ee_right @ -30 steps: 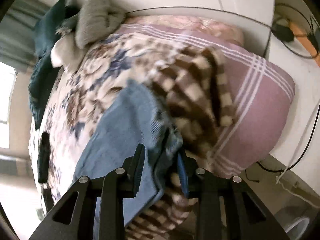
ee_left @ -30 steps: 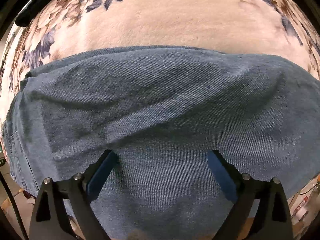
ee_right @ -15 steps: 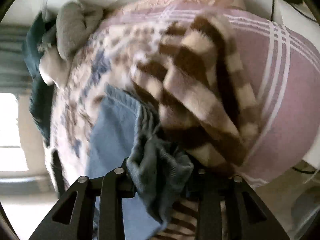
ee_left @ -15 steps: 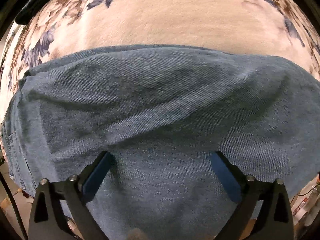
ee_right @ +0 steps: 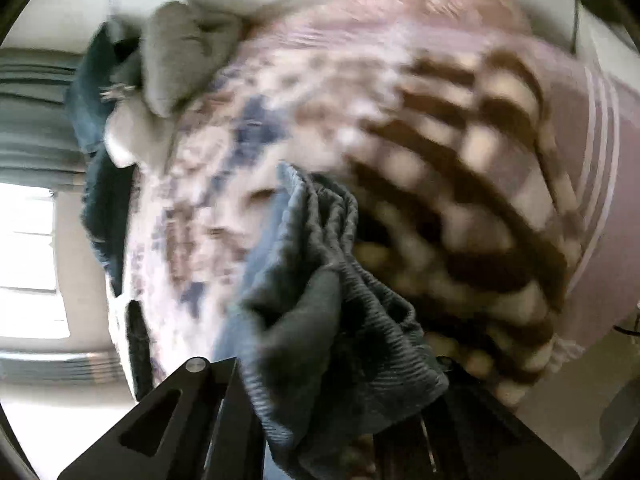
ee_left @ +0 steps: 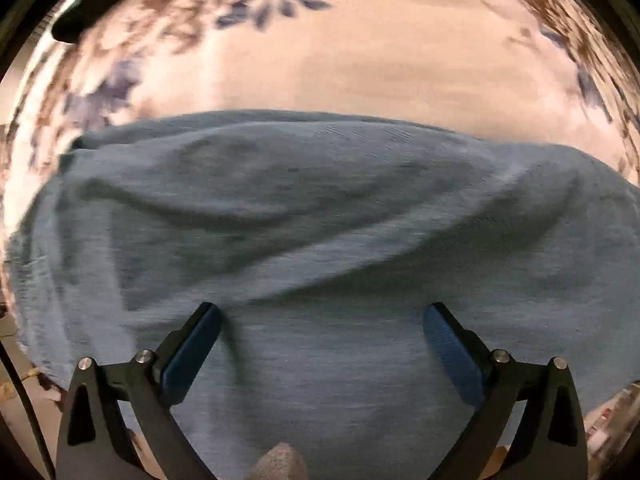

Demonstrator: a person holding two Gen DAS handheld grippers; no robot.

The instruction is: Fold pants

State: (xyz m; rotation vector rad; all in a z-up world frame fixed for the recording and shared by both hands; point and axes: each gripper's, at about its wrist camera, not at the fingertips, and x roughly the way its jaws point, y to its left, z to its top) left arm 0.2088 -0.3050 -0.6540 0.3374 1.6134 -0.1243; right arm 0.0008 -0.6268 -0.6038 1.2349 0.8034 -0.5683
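The blue denim pants (ee_left: 320, 208) lie spread on a floral blanket (ee_left: 340, 52) and fill the lower half of the left wrist view. My left gripper (ee_left: 320, 320) points straight down over them. It is open wide, both blue pads (ee_left: 192, 344) just above the cloth with nothing pinched. In the right wrist view an end of the pants (ee_right: 320, 280) is bunched into ribbed folds. My right gripper (ee_right: 340, 368) is closing tight on that bunch, which hides its fingertips. The view is blurred by motion.
A brown and cream checked blanket (ee_right: 460, 200) lies just right of the gripped end, on a pink striped cover (ee_right: 592, 184). Grey (ee_right: 180, 52) and teal garments (ee_right: 92, 92) are piled at the far end. A dark object (ee_left: 76, 28) lies on the floral blanket.
The right jaws closed on the end of the pants, which now bunches up between them, and the gripper shifted. The left gripper opened slightly wider and slid a little across the denim.
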